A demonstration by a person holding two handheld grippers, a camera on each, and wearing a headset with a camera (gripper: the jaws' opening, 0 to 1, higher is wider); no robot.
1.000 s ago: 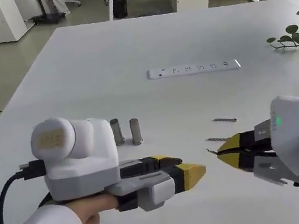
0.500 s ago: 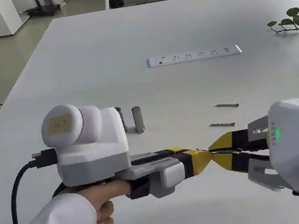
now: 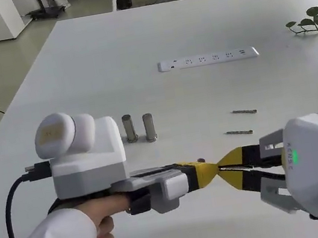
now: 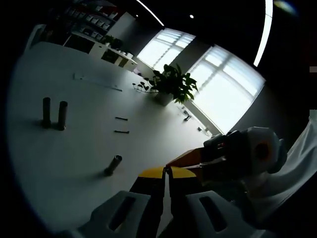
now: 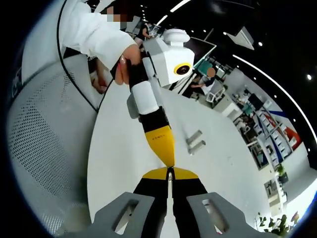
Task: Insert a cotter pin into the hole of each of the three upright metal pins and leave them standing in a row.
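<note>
Meeting tip to tip over the white table [image 3: 137,61], left gripper [image 3: 214,169] is holding jaws shut and empty, right gripper [image 3: 221,170] jaws are pinching a thin metal cotter pin [image 3: 234,168]; two grey upright metal pins [image 3: 129,128] [image 3: 149,127] are standing side by side, third metal pin [image 4: 113,165] is lying nearer.

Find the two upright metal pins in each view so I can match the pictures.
Head view: the two upright metal pins stand side by side left of centre, beyond the left gripper.
Left gripper view: the pins are at the far left on the white table.
Right gripper view: the pins are just right of centre.
Shared landmark: the yellow tips of the left gripper and right gripper, meeting point to point.
</note>
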